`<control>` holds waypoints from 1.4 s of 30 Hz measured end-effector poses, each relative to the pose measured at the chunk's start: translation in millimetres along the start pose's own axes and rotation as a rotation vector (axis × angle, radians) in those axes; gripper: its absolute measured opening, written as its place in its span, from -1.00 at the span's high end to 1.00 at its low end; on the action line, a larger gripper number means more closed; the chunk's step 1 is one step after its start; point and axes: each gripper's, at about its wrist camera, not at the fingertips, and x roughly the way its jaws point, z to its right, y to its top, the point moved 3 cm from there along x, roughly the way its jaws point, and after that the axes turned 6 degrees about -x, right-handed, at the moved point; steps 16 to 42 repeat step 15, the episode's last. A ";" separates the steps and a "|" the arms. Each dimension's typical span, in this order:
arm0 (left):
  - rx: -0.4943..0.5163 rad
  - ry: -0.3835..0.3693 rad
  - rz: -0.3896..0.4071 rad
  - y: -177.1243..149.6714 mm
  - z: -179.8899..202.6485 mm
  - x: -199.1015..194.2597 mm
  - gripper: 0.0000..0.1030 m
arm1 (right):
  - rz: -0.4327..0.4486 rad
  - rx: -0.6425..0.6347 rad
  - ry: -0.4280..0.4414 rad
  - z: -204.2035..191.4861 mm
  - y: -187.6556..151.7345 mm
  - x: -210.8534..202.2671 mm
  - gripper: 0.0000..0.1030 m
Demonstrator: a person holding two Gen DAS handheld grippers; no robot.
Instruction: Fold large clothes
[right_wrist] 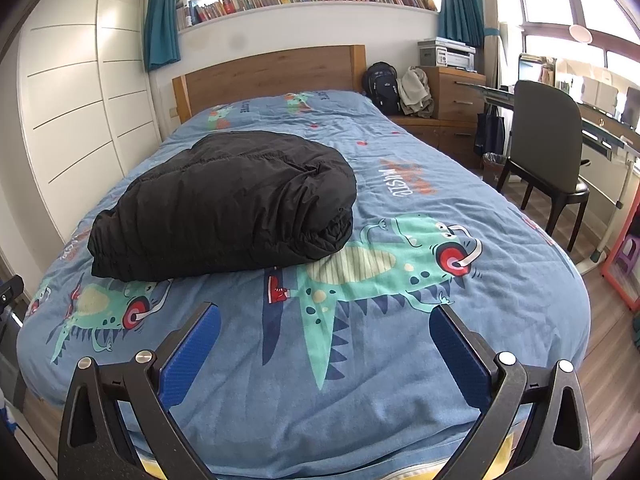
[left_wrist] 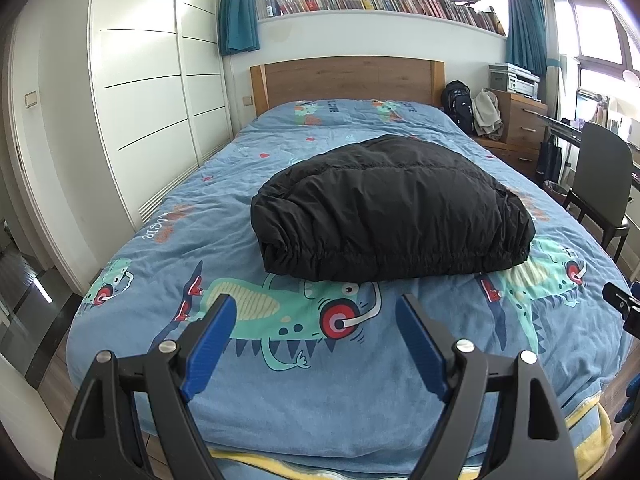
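Note:
A black puffy jacket [left_wrist: 394, 208] lies folded into a thick bundle in the middle of the bed [left_wrist: 200, 208]; it also shows in the right wrist view [right_wrist: 228, 204], left of centre. My left gripper [left_wrist: 316, 304] is open and empty, held above the foot of the bed, short of the jacket's elastic hem. My right gripper [right_wrist: 326, 312] is open and empty, also above the foot of the bed, to the right of the jacket and apart from it. A black part at the right edge of the left wrist view [left_wrist: 624, 304] looks like the right gripper.
The bed has a blue dinosaur-print cover [right_wrist: 400, 272] and a wooden headboard [left_wrist: 348, 80]. White wardrobe doors [left_wrist: 140, 80] stand on the left. A dark chair [right_wrist: 548, 148], desk, wooden drawers [right_wrist: 456, 92] and a backpack [right_wrist: 382, 86] stand on the right.

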 end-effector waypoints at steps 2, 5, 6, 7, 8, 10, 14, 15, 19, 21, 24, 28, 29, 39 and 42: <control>0.002 -0.002 -0.004 -1.3 0.2 0.8 -0.58 | -0.001 0.001 -0.002 0.1 0.0 -0.1 -0.99; -0.002 -0.005 -0.011 -2.8 -0.6 2.4 -0.58 | 0.002 0.001 -0.010 1.3 0.0 -0.6 -0.99; -0.002 -0.005 -0.013 -3.2 -1.0 3.0 -0.58 | 0.002 0.003 -0.011 1.7 0.2 -0.8 -0.99; -0.002 -0.004 -0.016 -3.8 -0.9 3.7 -0.58 | 0.003 0.004 -0.011 2.0 0.5 -0.9 -0.99; -0.002 -0.005 -0.017 -3.8 -0.9 4.3 -0.58 | 0.003 0.003 -0.012 2.2 0.6 -0.9 -0.99; -0.003 -0.005 -0.020 -4.0 -0.9 5.0 -0.58 | 0.003 0.000 -0.013 2.1 0.4 -0.9 -0.99; -0.007 -0.008 -0.028 -4.2 -1.6 6.7 -0.58 | 0.001 0.000 -0.013 1.8 0.1 -0.9 -0.99; -0.009 -0.009 -0.030 -4.6 -1.8 7.3 -0.58 | 0.000 0.001 -0.013 2.1 -0.2 -0.9 -0.99; -0.009 -0.009 -0.030 -4.6 -1.8 7.3 -0.58 | 0.000 0.001 -0.013 2.1 -0.2 -0.9 -0.99; -0.009 -0.009 -0.030 -4.6 -1.8 7.3 -0.58 | 0.000 0.001 -0.013 2.1 -0.2 -0.9 -0.99; -0.009 -0.009 -0.030 -4.6 -1.8 7.3 -0.58 | 0.000 0.001 -0.013 2.1 -0.2 -0.9 -0.99; -0.009 -0.009 -0.030 -4.6 -1.8 7.3 -0.58 | 0.000 0.001 -0.013 2.1 -0.2 -0.9 -0.99; -0.009 -0.009 -0.030 -4.6 -1.8 7.3 -0.58 | 0.000 0.001 -0.013 2.1 -0.2 -0.9 -0.99; -0.009 -0.009 -0.030 -4.6 -1.8 7.3 -0.58 | 0.000 0.001 -0.013 2.1 -0.2 -0.9 -0.99; -0.009 -0.009 -0.030 -4.6 -1.8 7.3 -0.58 | 0.000 0.001 -0.013 2.1 -0.2 -0.9 -0.99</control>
